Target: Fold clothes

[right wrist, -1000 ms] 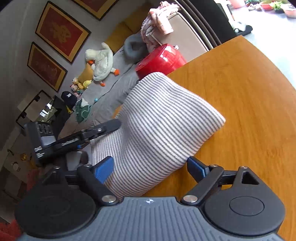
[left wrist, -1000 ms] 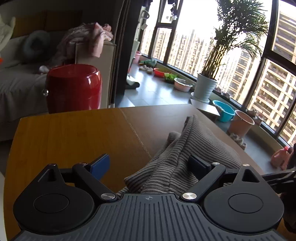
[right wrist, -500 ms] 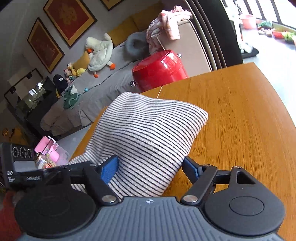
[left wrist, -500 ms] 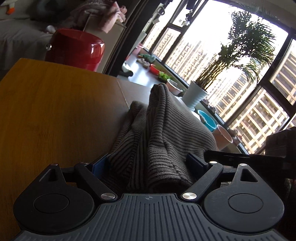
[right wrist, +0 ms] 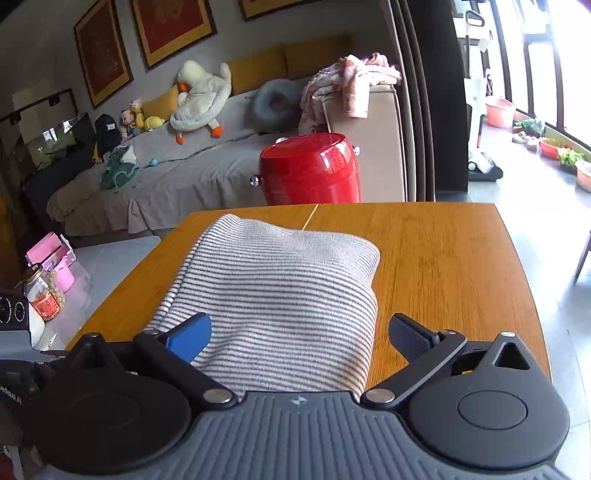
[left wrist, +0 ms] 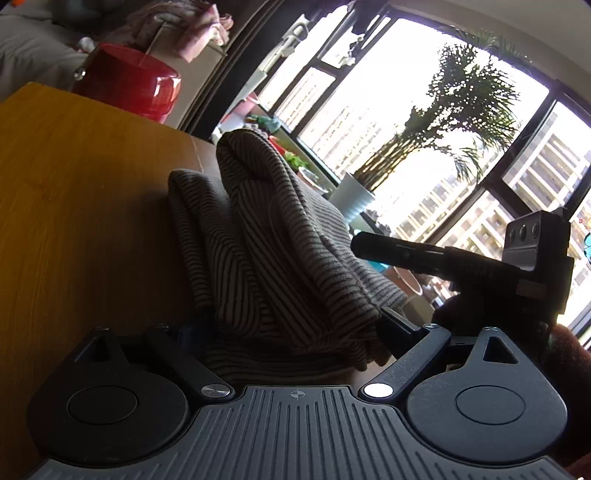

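Striped ribbed knit garment (right wrist: pixel 280 295), bunched on wood table (right wrist: pixel 443 266), lies between opening right tongs (right wrist: pixel 295 332); left tongs' (left wrist: pixel 284 332) grip unclear.

place: home, living room in a high-rise flat
seating: long grey-covered sofa (right wrist: pixel 177 173) with yellow cushions (right wrist: pixel 258 68) along the wall
toys: plush duck (right wrist: pixel 201 98) and small stuffed animals (right wrist: pixel 136 116) on the sofa
walls: red framed pictures (right wrist: pixel 171 26) above the sofa
laundry: pink clothes (right wrist: pixel 351 86) heaped over the sofa arm
table: wooden table (right wrist: pixel 454 258), red barrel stool (right wrist: pixel 310 173) beside its far edge
window side: floor-to-ceiling windows (left wrist: pixel 436 155), potted palm (left wrist: pixel 439 140), tower blocks outside
floor by windows: plastic basins (right wrist: pixel 500 112), small plants, shoes
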`<state>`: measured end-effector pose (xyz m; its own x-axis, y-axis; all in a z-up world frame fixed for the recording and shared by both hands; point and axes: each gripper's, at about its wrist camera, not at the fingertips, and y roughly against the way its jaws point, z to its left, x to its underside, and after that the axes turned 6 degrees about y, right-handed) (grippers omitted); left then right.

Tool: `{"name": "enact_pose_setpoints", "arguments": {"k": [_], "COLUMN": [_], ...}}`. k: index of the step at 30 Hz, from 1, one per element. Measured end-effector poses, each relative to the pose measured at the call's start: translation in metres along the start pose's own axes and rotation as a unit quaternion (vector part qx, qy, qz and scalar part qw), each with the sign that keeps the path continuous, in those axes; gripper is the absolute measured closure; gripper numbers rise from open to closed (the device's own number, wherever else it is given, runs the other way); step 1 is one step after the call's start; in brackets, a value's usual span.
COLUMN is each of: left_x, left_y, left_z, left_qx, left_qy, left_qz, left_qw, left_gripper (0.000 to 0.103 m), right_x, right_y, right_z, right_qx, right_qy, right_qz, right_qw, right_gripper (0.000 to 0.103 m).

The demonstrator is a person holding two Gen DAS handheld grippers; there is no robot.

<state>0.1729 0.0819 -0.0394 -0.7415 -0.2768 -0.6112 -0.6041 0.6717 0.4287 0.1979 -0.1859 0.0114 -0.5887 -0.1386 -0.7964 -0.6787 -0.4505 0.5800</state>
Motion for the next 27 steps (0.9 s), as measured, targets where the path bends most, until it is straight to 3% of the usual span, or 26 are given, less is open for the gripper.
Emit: {"name": "enact_pose_setpoints", "arguments": {"k": [5, 11, 17, 27], "left_x": [0.002, 0.006, 0.011, 0.018], "left_y": [0.005, 0.005, 0.004, -0.001], "left_z": [-0.001, 0.002, -0.001, -0.008], "left_qx": [-0.014, -0.011, 0.002, 0.012], "left_qy": [-0.006, 0.002, -0.005, -0.018], "left_qz": [-0.014, -0.006, -0.002, 0.01], "left_qw": [0.9998, 0.9999, 1.0, 0.9997], "left_gripper": [0.008, 0.008, 0.009, 0.008], "right_x": [0.015, 0.029, 0.043, 0.048], "right_y": [-0.006, -0.008, -0.011, -0.013], "right_z": [-0.009, -0.016, -0.033, -0.026], "right_qx": [-0.002, 0.01, -0.035, -0.074], "right_qy": [-0.07, -0.119, -0.186, -0.178], "right_qz": [-0.002, -0.043, -0.024, -0.015], "right_qw": [0.998, 0.992, 0.982, 0.981], "right_gripper": [0.0, 0.0, 0.0, 0.0]}}
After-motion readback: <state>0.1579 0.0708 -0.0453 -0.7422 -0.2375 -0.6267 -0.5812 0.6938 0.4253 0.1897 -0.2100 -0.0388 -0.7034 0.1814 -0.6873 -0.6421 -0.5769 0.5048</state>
